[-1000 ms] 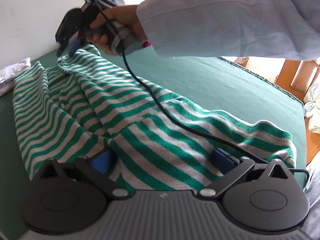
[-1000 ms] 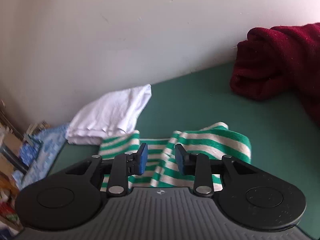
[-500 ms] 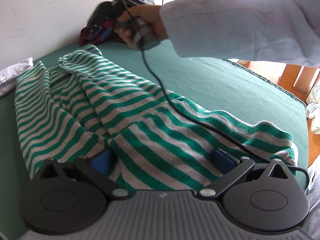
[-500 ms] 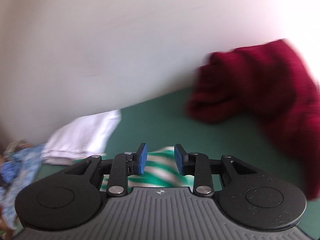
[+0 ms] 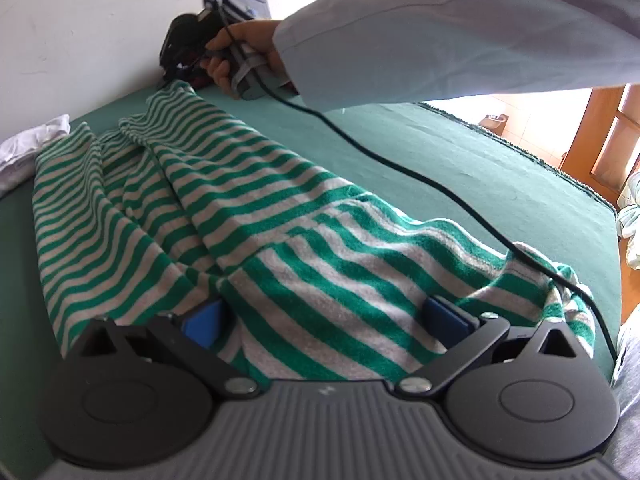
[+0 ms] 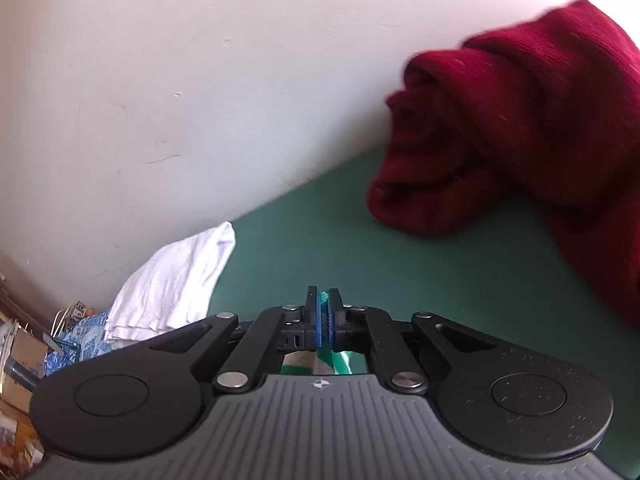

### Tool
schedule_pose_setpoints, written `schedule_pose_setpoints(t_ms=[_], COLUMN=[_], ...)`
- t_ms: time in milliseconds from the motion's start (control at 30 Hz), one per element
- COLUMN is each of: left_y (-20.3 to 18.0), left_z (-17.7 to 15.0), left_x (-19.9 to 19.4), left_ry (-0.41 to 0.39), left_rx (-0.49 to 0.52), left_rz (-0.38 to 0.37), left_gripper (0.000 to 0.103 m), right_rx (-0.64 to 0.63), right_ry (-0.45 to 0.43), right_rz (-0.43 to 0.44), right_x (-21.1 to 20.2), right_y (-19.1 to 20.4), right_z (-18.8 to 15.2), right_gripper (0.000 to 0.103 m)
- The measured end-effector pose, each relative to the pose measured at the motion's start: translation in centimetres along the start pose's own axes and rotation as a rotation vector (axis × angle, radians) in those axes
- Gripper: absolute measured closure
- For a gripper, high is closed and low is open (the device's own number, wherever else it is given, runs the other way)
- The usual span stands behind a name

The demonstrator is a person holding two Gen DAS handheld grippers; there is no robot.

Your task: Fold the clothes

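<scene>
- A white wall (image 6: 160,80) backs a green-covered bed (image 5: 460,168); a folded white garment (image 6: 172,284) and a dark red knit (image 6: 520,128) lie along the far edge.
- The green-and-white striped garment (image 5: 248,216) lies rumpled, running from the near edge to the far one.
- The right gripper (image 6: 323,316) is clamped on its far corner; the left gripper (image 5: 324,320) stands wide, cloth heaped between its pads, not pinched.
- To fold well: pinch the near hem too, tension both ends evenly, flatten the ridges before doubling over.
- No readable writing anywhere.
</scene>
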State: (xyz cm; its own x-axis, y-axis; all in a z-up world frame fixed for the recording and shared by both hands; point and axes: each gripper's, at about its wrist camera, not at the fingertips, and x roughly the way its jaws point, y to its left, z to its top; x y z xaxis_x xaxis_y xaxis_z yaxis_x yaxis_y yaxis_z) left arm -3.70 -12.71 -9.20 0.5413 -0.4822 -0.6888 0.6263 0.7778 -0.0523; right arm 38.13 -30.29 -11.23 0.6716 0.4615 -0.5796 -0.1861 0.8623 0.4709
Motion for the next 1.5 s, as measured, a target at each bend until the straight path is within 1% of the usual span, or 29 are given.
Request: schedule_pose_setpoints(t_ms=[67,100,133,167,200,267,333,400,467,500,533,567,633,700,733,767,833,933,1000,1033,1100,1133,1167,1300,1333,1400,1433,1467,1500], left_y=[0.0,-0.1,-0.1,0.0,0.0,0.2,0.3,0.4,0.4,0.4,0.4,0.4,0.3,0.2,0.2,0.2,0.2,0.3,0.3,0.3,0.4,0.4,0.5,0.9,0.8,0.7,0.6,0.5,0.5], left_z=[0.0,0.0,-0.1,-0.1,-0.1,-0.1,-0.1,0.0,0.1,0.1,0.1,0.0,0.1,0.0,0.0,0.1,0.1,0.2,0.2,0.2,0.2,0.2,0.2,0.3,0.3,0.3,0.3,0.3,0.3], left_x=[-0.1,-0.2,-0.2,-0.3,-0.4,-0.3,-0.1,0.1,0.2,0.3,0.3,0.3,0.4,0.4,0.4,0.5,0.7,0.9,0.9,0.9,0.9,0.9,0.9,1.1,1.1,1.1,1.1,1.0,1.0], left_ry=[0.001,0.001,0.001,0.001,0.001,0.000,-0.001,-0.002,-0.002,-0.001,-0.001,-0.001,-0.002,-0.003,-0.003,-0.003,-0.004,-0.003,-0.004,-0.004,-0.005,-0.005,-0.005,-0.005,-0.004,-0.004,-0.004,-0.004,-0.004], left_rx=[0.000,0.000,0.000,0.000,0.000,-0.001,-0.002,-0.002,-0.001,-0.001,-0.001,-0.001,-0.001,0.000,0.001,0.000,-0.002,-0.001,-0.001,-0.001,-0.001,-0.001,-0.002,-0.002,-0.002,-0.001,-0.001,-0.001,-0.001], left_rz=[0.003,0.003,0.004,0.004,0.003,0.001,-0.001,-0.002,-0.001,0.000,0.002,0.004,0.008,0.015,0.019,0.021,0.024,0.025,0.026,0.027,0.028,0.028,0.027,0.022,0.023,0.026,0.028,0.030,0.032], left_gripper=[0.001,0.001,0.001,0.001,0.001,0.001,0.001,0.001,0.001,0.001,0.001,0.001,0.001,0.001,0.001,0.001,0.001,0.001,0.001,0.001,0.001,0.001,0.001,0.001,0.001,0.001,0.001,0.001,0.001], right_rx=[-0.103,-0.147,-0.143,-0.133,-0.112,-0.076,-0.078,-0.060,-0.005,0.034,0.080,0.120,0.168,0.162,0.147,0.134,0.066,-0.038,-0.064,-0.048,0.037,0.058,0.048,-0.088,-0.126,-0.159,-0.175,-0.164,-0.150], right_ry=[0.013,-0.012,-0.020,-0.025,-0.052,-0.109,-0.145,-0.076,0.012,0.032,0.037,0.043,0.040,0.003,-0.037,-0.089,-0.127,-0.028,-0.011,-0.021,-0.072,-0.116,-0.174,-0.080,-0.029,0.044,0.079,0.063,0.040], right_rz=[-0.056,-0.079,-0.079,-0.076,-0.067,-0.043,-0.057,-0.033,-0.035,-0.041,-0.034,-0.009,0.030,0.046,0.060,0.100,0.127,0.027,-0.064,-0.069,-0.108,-0.120,-0.110,0.064,0.074,0.018,-0.013,-0.034,-0.054], right_x=[1.2,1.0,0.6,0.1,-1.1,-3.7,-6.9,-7.6,-6.7,-6.2,-5.8,-5.5,-4.9,-4.4,-4.7,-5.2,-5.5,-3.1,-2.3,-2.4,-4.2,-5.3,-6.6,-7.2,-6.6,-3.9,-2.5,-1.9,-1.4], right_y=[0.9,0.8,0.7,0.6,0.4,0.2,0.1,-0.1,-0.7,-1.1,-1.6,-1.9,-2.2,-1.6,-1.1,-0.7,0.4,0.9,0.5,0.1,-1.0,-1.1,-0.8,2.2,3.0,3.8,4.2,4.0,3.8], right_z=[-0.2,-0.6,-0.7,-0.7,-0.8,-1.1,-2.0,-2.9,-3.6,-3.8,-4.0,-4.2,-4.1,-3.3,-2.7,-2.0,-1.1,-1.8,-2.8,-3.0,-3.0,-3.0,-2.9,-2.8,-2.9,-3.1,-3.2,-3.1,-3.0], right_gripper=[0.102,0.102,0.101,0.093,0.090,0.061,0.056,0.059,0.066,0.068,0.076,0.093,0.096,0.097,0.097,0.098,0.098,0.098,0.098,0.101,0.083,0.075,0.075,0.076,0.076,0.078,0.086,0.093,0.095])
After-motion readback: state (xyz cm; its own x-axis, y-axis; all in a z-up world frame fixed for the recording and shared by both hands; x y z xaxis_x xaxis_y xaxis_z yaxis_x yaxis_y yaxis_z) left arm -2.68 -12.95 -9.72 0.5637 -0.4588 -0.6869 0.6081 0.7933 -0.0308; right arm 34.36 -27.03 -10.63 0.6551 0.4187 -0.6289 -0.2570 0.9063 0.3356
